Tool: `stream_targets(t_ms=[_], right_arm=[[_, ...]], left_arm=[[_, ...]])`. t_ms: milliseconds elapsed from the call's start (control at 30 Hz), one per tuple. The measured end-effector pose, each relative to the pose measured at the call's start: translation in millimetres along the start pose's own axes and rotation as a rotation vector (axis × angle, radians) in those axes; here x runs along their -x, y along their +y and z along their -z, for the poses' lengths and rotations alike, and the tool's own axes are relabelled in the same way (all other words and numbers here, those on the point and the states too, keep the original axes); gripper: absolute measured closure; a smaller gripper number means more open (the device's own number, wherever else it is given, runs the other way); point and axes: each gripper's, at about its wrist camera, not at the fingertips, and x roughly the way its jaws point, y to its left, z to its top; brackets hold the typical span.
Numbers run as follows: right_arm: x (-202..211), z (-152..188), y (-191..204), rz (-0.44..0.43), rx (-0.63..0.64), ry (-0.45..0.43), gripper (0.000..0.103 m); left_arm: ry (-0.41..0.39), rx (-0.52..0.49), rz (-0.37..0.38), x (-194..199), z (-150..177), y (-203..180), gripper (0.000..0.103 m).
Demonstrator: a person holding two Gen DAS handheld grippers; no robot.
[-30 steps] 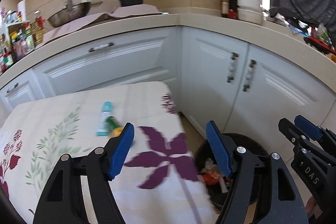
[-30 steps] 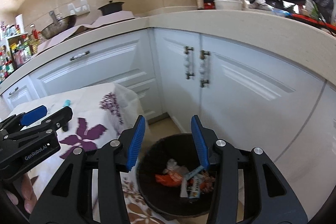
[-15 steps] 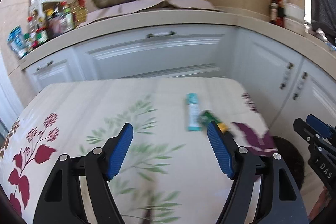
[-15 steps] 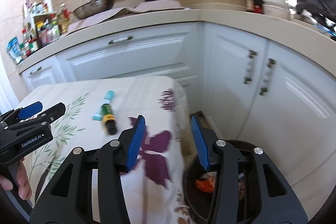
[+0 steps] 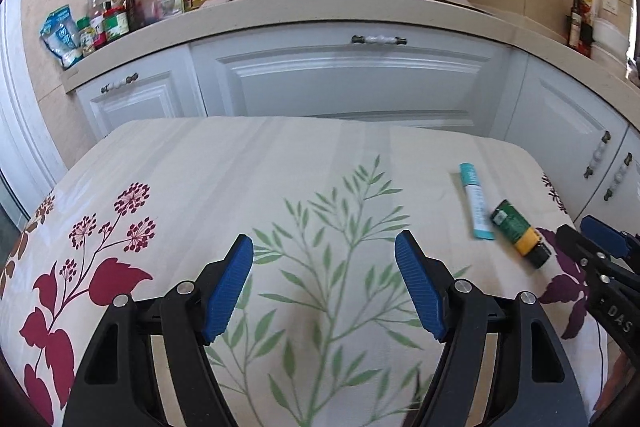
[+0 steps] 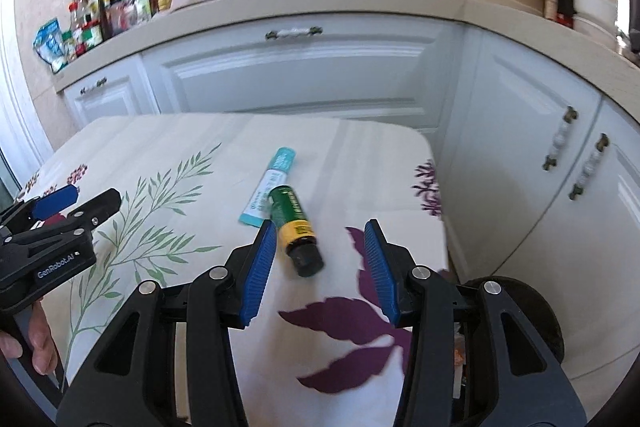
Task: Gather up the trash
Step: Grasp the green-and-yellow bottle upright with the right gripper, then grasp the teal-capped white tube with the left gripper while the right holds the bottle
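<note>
Both jaws stand apart with nothing between their blue pads: my left gripper point(image 5: 324, 283) is spread wide over the green leaf print of the tablecloth point(image 5: 240, 167), and my right gripper point(image 6: 320, 263) is parted more narrowly above the cloth's purple leaf print. Just ahead of the right gripper lies a small green bottle point(image 6: 294, 223) with a yellow band and a dark cap, the cap end pointing toward me between the pad tips though not touched by either. Beside it, touching or nearly so along one side, lies a teal and white tube point(image 6: 270, 187), flat on the cloth. From the left wrist view I see the same two pieces off to the right, near the table's far right corner, with the right gripper's tips just beside the bottle. Low at the right, past the table's edge, I can make out the dark rim of a trash bin point(image 6: 524, 291) on the floor. Behind the table run white cabinets point(image 5: 352, 79) under a beige counter point(image 5: 320, 11).
</note>
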Motion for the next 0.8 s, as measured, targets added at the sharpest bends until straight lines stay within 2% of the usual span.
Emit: stream_targets(t_ms=[333,500,800], right_arm=[[-39.8,-4.9,4.7,-0.028,-0.002,0.126,0.061],[-45.1,-3.4,2.0,-0.052,-0.016,0.153,0.077],[-34.7,-7.8,-13.9,-0.037,-0.056,0.094,0.078]], left_arm=[[0.018,0.010,0.020,-7.8,-1.4,0.1,0.032],[0.025,0.006,0.032,-11.5,-2.3,-6.0,0.032],[0.032,-0.024,0.055,-16.4,-5.1,-29.3,0.032]])
